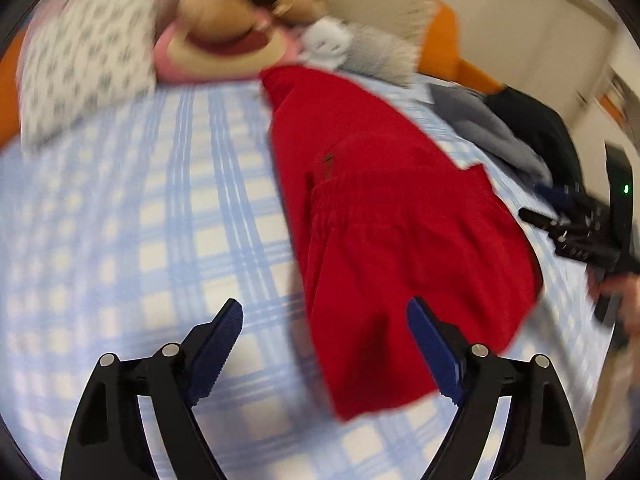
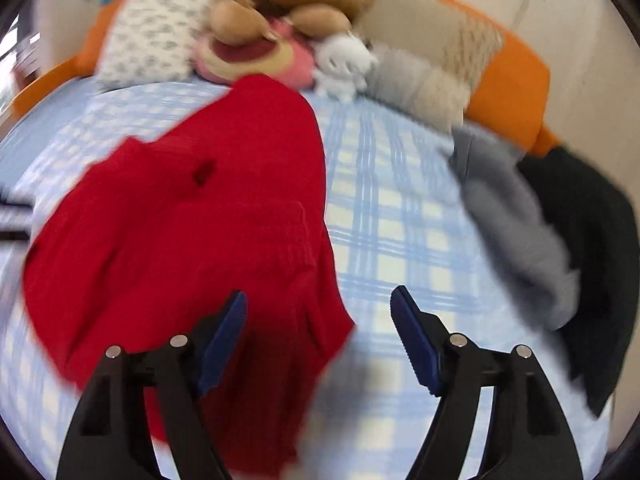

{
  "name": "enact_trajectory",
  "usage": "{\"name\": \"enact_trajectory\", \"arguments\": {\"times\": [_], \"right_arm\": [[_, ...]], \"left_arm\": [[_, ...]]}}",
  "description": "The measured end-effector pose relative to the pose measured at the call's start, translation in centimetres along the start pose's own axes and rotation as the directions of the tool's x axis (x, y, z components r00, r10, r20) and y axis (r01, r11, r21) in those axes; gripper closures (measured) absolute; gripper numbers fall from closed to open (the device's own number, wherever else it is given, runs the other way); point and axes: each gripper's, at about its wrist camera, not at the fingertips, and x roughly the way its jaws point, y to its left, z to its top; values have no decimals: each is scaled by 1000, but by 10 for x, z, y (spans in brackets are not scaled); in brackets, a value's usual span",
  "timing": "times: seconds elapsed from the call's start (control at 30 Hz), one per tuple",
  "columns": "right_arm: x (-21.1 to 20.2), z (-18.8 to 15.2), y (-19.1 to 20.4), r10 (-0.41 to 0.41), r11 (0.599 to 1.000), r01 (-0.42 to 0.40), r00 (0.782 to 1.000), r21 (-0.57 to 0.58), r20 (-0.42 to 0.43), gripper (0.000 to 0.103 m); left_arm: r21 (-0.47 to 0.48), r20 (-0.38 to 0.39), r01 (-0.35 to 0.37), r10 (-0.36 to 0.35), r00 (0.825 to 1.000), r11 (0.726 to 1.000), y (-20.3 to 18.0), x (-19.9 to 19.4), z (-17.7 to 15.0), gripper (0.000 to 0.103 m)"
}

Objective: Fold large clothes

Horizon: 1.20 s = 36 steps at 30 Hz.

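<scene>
A red garment [image 1: 384, 232] lies partly folded on a blue and white checked bed sheet [image 1: 140, 220]. In the left wrist view my left gripper [image 1: 326, 308] stands open above the garment's near left edge, nothing between its blue pads. The other gripper [image 1: 576, 232] shows at the right edge, past the garment, with a hand behind it. In the right wrist view the red garment [image 2: 192, 240] fills the left half. My right gripper [image 2: 318, 300] is open over the garment's near right corner, its pads apart and touching nothing. Both views are blurred.
Plush toys [image 2: 256, 40] and a patterned pillow [image 2: 152, 40] crowd the head of the bed, backed by an orange bolster [image 2: 516, 80]. Grey clothing [image 2: 516, 220] and black clothing [image 2: 592, 248] lie at the sheet's right side. Bare sheet [image 2: 400, 200] lies between them and the red garment.
</scene>
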Motion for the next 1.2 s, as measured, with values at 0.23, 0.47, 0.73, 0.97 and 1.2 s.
{"name": "enact_trajectory", "arguments": {"times": [0.23, 0.47, 0.73, 0.97, 1.2], "right_arm": [[-61, -67, 44, -70, 936, 105, 991, -336, 114, 32], [-44, -130, 126, -129, 567, 278, 960, -775, 250, 26], [3, -128, 129, -166, 470, 324, 946, -821, 279, 26], [27, -116, 117, -177, 488, 372, 928, -790, 328, 37], [33, -120, 129, -215, 450, 319, 945, -834, 245, 82]], "left_arm": [[381, 17, -71, 70, 997, 922, -45, -30, -44, 17], [814, 66, -150, 167, 984, 560, -115, 3, -100, 18], [868, 108, -232, 289, 951, 439, -120, 60, -78, 18], [901, 182, -271, 270, 945, 339, -114, 78, -80, 24], [934, 184, -257, 284, 941, 248, -121, 73, -84, 46]]}}
